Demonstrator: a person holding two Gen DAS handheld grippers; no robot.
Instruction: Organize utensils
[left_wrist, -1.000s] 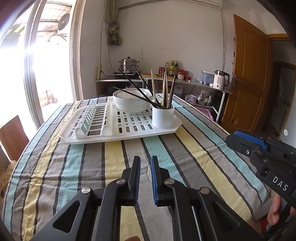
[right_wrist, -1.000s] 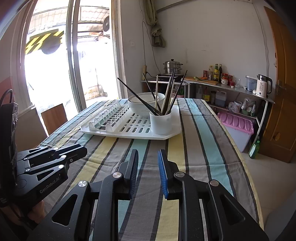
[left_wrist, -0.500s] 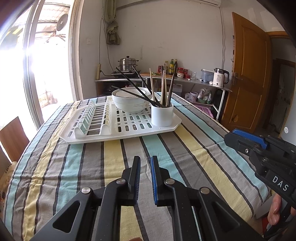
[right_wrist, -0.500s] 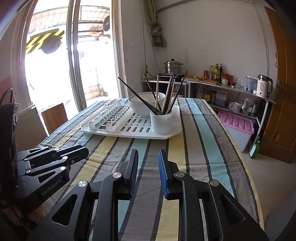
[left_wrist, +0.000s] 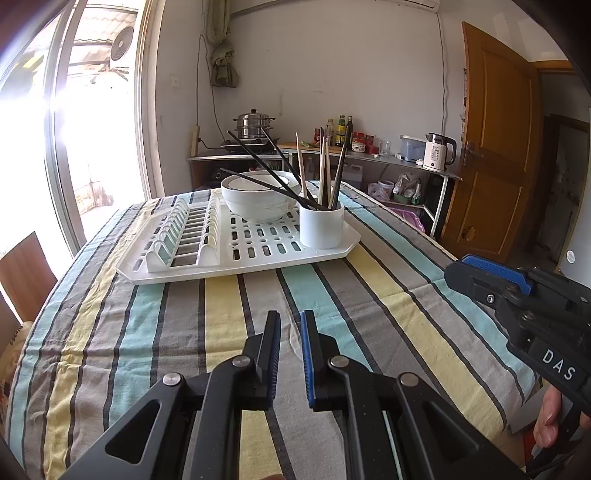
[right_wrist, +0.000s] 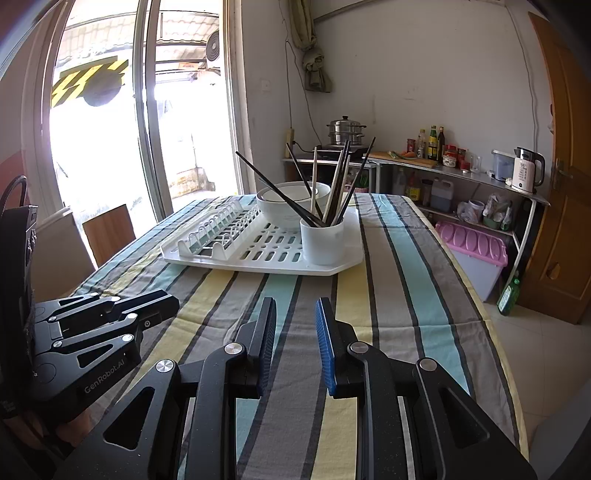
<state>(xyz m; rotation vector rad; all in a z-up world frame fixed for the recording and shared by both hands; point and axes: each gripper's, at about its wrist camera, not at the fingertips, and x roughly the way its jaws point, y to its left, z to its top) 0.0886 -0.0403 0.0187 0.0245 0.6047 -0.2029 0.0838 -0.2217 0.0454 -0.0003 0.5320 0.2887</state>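
Presently on the table (left_wrist: 207, 317), under a striped cloth: one white drying rack (left_wrist: 255, 258), set toward the far end, slotted so wet things can drain. Standing on its near right corner, one white utensil cup (left_wrist: 320, 227), upright, holding the chopsticks (left_wrist: 325, 173), a mixed lot of dark and pale sticks, tips down and fanned against the rim, which props them up; two or three dark ones lean far out over the neighbouring white bowl (left_wrist: 258, 201), which sits on the rack just behind and left of the cup. The ribbed plate slots on the rack's left side hold nothing. So the utensils already stand gathered in the cup; whether sorting by colour is wanted, or has been finished, the scene does not settle. Left hand-held gripper (left_wrist: 290, 321): low over the near cloth, aimed at the rack, jaws narrowly parted, grasping nothing. Right hand-held gripper (right_wrist: 295, 306): alongside, jaws parted wider, likewise empty. Both well short of the cup.
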